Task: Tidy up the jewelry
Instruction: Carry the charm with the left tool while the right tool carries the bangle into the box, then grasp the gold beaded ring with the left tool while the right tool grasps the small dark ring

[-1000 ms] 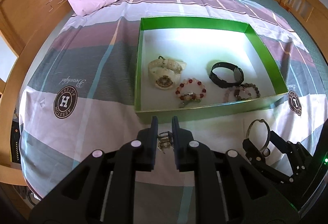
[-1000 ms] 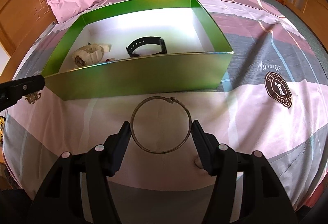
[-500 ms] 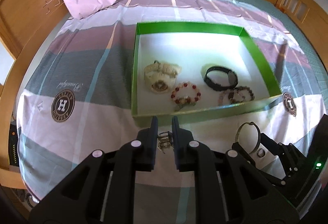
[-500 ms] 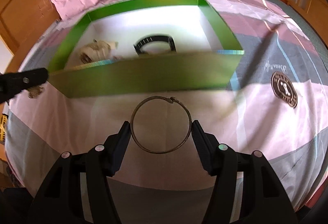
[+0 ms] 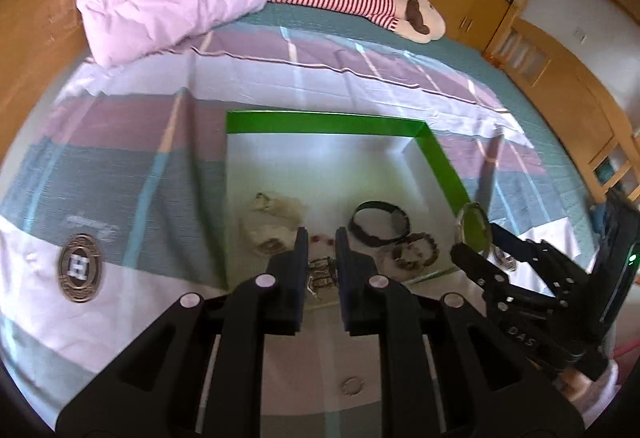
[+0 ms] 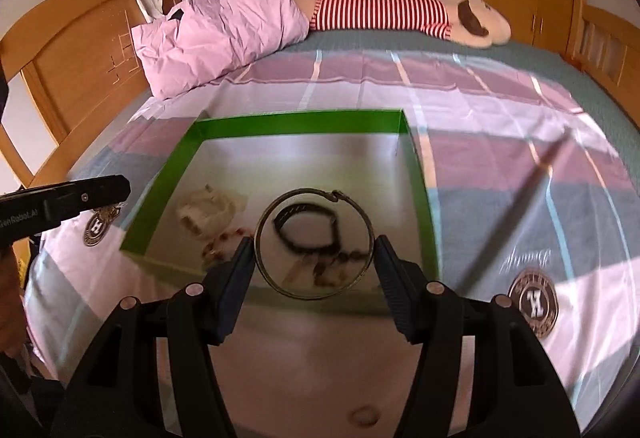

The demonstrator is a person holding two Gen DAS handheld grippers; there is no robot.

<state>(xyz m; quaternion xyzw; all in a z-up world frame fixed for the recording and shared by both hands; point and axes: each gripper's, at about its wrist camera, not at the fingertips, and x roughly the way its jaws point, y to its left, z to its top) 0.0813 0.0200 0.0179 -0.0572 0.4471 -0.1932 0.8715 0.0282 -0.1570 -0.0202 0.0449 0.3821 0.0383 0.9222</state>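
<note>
Since both grippers are loaded and lifted over the green box (image 6: 416, 189), the main risk I see is a drop outside it. My right gripper (image 6: 315, 258) pinches the metal bangle (image 6: 315, 244) by its rim only, fingers wide at the ring's diameter; a thin hoop like that could pivot or spring out if I ease off too early, before it clears the near wall. My left gripper (image 5: 321, 264) is clamped nearly together on a small metal trinket (image 5: 320, 276); it's too blurred to identify, and could snag on release. Box already holds a cream watch (image 5: 272, 222), black band (image 5: 378, 224) and beaded bracelets (image 5: 416, 254), so landing on them may tangle things. One ring (image 5: 351, 386) remains on the bedsheet (image 5: 120, 177). Pink pillow (image 6: 224, 33) is well clear.
</note>
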